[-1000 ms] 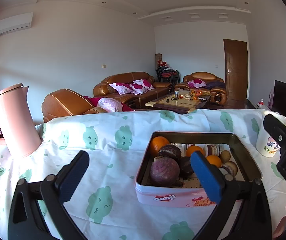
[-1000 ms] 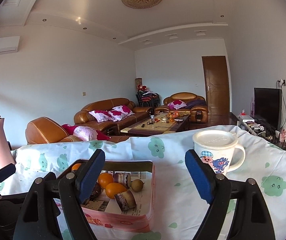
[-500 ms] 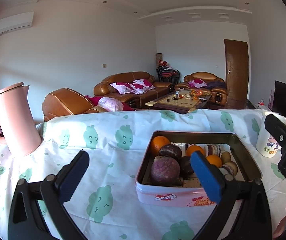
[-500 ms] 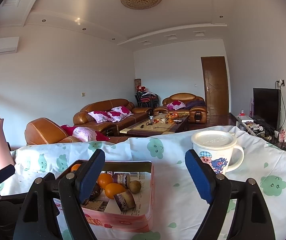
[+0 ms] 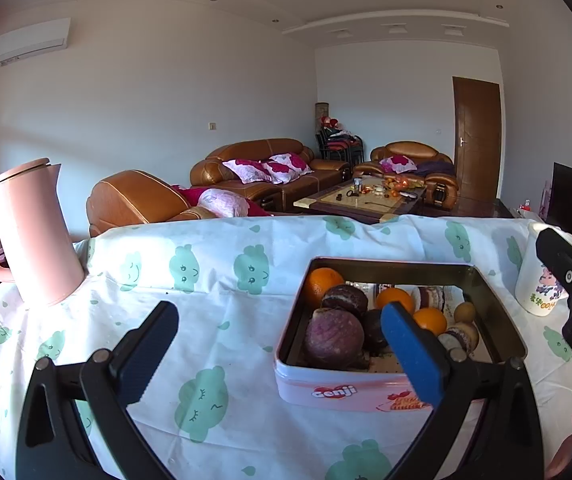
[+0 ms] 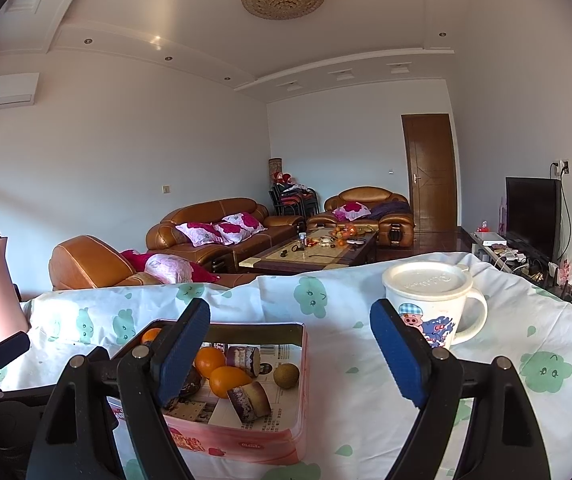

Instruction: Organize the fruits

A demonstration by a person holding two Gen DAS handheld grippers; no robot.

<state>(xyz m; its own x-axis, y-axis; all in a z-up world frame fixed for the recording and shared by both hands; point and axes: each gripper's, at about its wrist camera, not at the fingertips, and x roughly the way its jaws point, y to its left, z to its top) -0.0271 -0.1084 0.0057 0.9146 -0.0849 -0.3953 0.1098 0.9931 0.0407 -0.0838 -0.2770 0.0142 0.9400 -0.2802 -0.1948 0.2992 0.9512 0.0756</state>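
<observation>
We hold both grippers, left gripper (image 5: 280,344) and right gripper (image 6: 290,354), with jaws apart and empty, just short of the fruit tin (image 5: 390,388) on the bench (image 5: 206,320).

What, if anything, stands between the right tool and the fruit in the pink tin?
Nothing visible. The right tool hangs open just above the tin, whose top is uncovered; the oranges and kiwi lie exposed. The lidded mug stands off to the right.

My cloth (image 5: 222,320) is white with mint-green smiling blobs. The tin (image 5: 326,390) before me is pink with red lettering, holding orange fruit (image 5: 322,282) and purple, brown-skinned lumps (image 5: 334,338). The kettle (image 5: 26,232) is plain pink, the mug (image 6: 430,312) white with a cartoon pig.
</observation>
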